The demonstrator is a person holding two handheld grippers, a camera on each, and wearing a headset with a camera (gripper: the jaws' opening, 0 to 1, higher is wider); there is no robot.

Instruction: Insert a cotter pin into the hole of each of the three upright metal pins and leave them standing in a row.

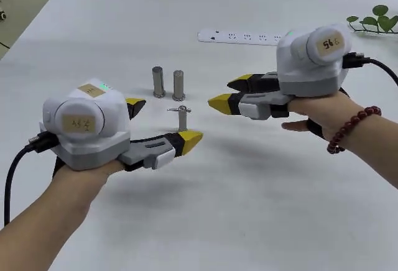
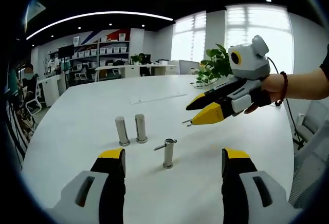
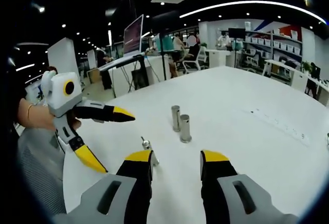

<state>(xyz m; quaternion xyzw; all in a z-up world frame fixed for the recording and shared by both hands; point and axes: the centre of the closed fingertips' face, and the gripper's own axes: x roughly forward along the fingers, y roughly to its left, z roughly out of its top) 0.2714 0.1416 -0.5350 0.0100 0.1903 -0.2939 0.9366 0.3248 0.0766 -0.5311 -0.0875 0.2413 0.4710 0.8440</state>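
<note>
Head view: on the white bench (image 1: 261, 196) the nearest short upright steel pin (image 1: 182, 120) carries a thin wire cotter pin (image 1: 178, 109) through its top; two bare steel pins (image 1: 158, 82) stand just behind, side by side. Left gripper (image 1: 163, 120) fingers are spread wide; right gripper (image 1: 229, 93) fingers are partly spread, seemingly empty. One pin looks done; next, another cotter pin must be picked up and lined up with a bare pin's hole
</note>
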